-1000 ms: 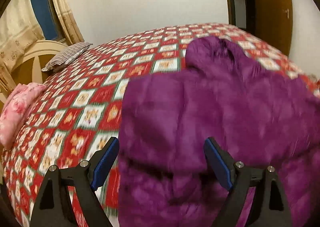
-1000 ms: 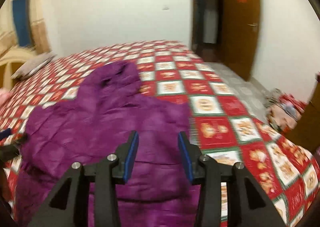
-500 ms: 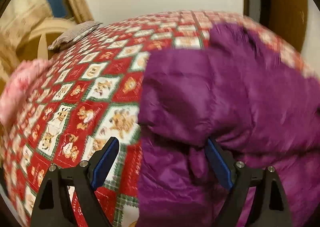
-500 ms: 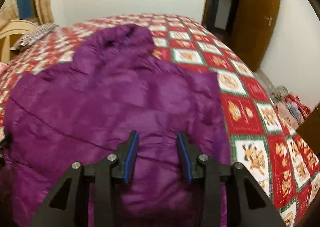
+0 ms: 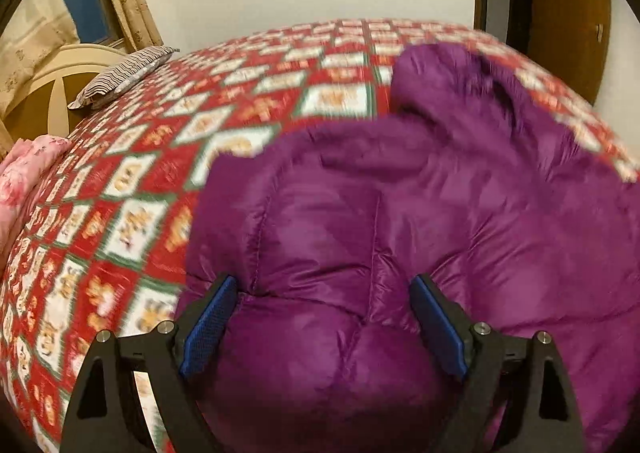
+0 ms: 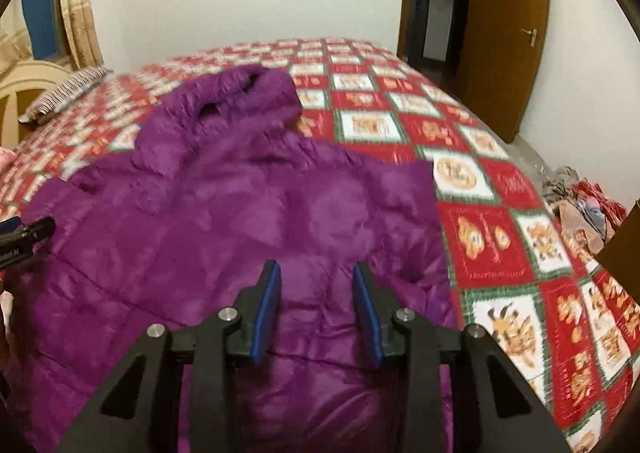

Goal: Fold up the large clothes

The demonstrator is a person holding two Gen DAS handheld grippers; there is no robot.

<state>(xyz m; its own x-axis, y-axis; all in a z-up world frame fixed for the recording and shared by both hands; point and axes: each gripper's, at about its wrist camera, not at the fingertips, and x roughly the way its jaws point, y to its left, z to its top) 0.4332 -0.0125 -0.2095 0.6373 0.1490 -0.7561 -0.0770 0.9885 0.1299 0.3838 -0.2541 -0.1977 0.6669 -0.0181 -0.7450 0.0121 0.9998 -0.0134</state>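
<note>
A purple puffy hooded jacket [image 5: 400, 221] lies spread on the bed, its hood [image 6: 240, 97] toward the far wall. My left gripper [image 5: 320, 305] is open wide, low over the jacket's left side. A puffed fold bulges between its blue pads [image 5: 208, 317], and I cannot see them pressing it. My right gripper [image 6: 316, 293] is partly open just above the jacket [image 6: 240, 221], near its right edge, with nothing pinched. One finger [image 6: 36, 231] of the left gripper shows at the left edge of the right wrist view.
The bed's red, white and green patterned quilt [image 5: 160, 157] extends left and right [image 6: 500, 233] of the jacket. A striped pillow [image 5: 124, 77] and pink bedding [image 5: 24, 177] lie by the headboard. A brown door [image 6: 508, 45] and a floor pile [image 6: 580, 205] are at right.
My left gripper swung right from the quilt's edge onto the jacket's left side, still open wide. The right gripper dropped closer to the jacket a second ago, then held nearly still.
</note>
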